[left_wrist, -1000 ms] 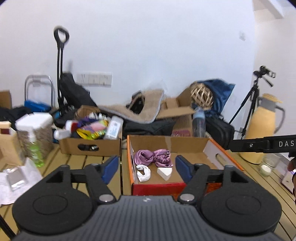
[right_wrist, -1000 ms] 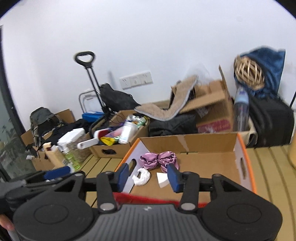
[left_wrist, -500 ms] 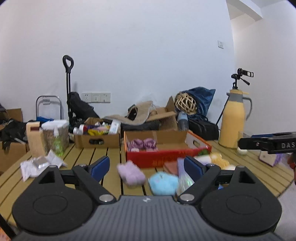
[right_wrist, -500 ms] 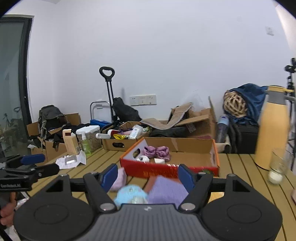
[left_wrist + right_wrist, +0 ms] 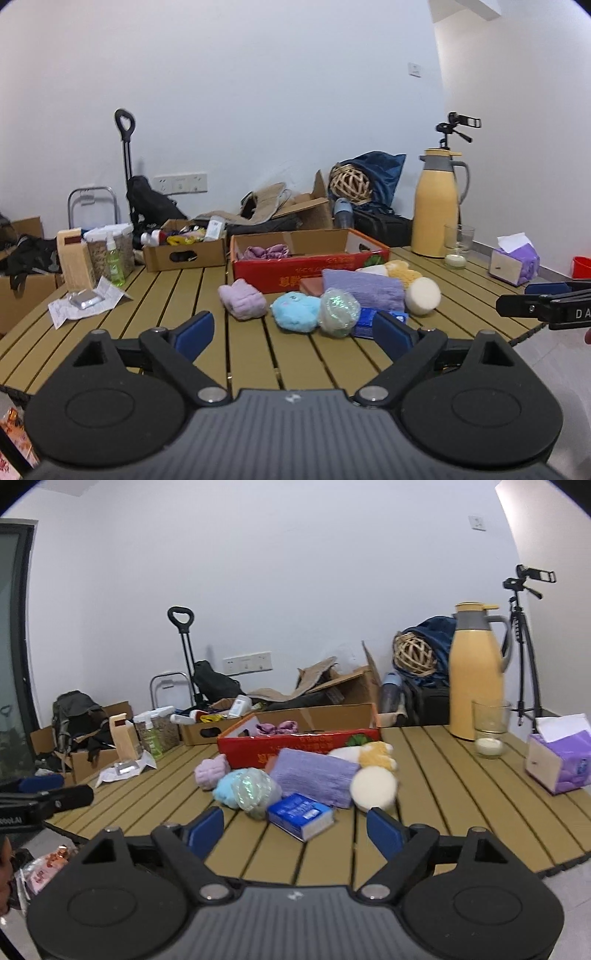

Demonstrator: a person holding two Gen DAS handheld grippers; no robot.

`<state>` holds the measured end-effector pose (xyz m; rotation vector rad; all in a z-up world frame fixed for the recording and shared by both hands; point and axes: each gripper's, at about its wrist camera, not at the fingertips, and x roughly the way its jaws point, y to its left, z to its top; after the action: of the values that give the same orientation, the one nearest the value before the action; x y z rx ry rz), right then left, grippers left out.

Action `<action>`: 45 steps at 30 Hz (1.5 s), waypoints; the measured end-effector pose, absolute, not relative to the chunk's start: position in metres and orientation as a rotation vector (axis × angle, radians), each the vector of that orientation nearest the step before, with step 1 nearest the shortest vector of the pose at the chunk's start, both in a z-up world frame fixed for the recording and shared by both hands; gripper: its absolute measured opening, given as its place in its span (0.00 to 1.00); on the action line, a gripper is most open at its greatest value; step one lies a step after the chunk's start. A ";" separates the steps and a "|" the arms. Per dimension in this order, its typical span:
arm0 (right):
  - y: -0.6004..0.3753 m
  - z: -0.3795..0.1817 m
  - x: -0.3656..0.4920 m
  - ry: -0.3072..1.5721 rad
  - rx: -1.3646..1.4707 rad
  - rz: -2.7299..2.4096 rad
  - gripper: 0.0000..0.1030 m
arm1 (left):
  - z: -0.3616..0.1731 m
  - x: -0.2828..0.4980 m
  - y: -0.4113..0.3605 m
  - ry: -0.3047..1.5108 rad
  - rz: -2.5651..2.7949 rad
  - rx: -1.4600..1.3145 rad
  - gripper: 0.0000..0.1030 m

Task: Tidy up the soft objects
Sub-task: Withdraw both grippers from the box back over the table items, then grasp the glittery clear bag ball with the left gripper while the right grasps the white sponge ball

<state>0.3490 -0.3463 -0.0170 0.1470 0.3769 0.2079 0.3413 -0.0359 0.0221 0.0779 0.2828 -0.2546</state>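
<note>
- Both claws hang back from the slatted yellow-brown wooden table (image 5: 177,295), short of its near edge. The left gripper (image 5: 293,330) has its blue-padded jaws spread wide with nothing between them; the right gripper (image 5: 295,829) is just as wide open and just as empty.
- The soft things lie heaped on the table just in front of the red-sided cardboard box (image 5: 306,271): a lilac knitted bundle (image 5: 242,304), a fluffy light-blue plush (image 5: 295,312), a glittery translucent ball (image 5: 339,312), a folded purple towel (image 5: 314,777), a round cream sponge puff (image 5: 373,784) and a yellow-and-white plush (image 5: 373,757).
- Inside the box a crumpled mauve cloth (image 5: 264,253) already sits.
- Risk, as I judge it: the pile is tight, so a claw closing on one piece may drag or pinch its neighbour. The ball touches the blue plush and could roll off between the slats' edge and the floor if nudged.
- The small blue carton (image 5: 301,816) lies hard against the heap and is not soft; grabbing it by mistake would misfile it.
- Compared with a second ago, both cameras have pulled well away from the box: then they looked down into it, now the whole tabletop and heap are in sight.
</note>
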 end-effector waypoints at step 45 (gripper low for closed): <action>-0.371 -0.091 0.559 0.513 0.156 0.074 0.75 | -0.068 0.558 -0.118 0.513 -0.395 -0.023 0.47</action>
<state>0.5590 -0.3711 -0.0915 0.1561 0.5129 0.0737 0.5576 -0.1176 -0.0679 -0.0229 0.5127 -0.3955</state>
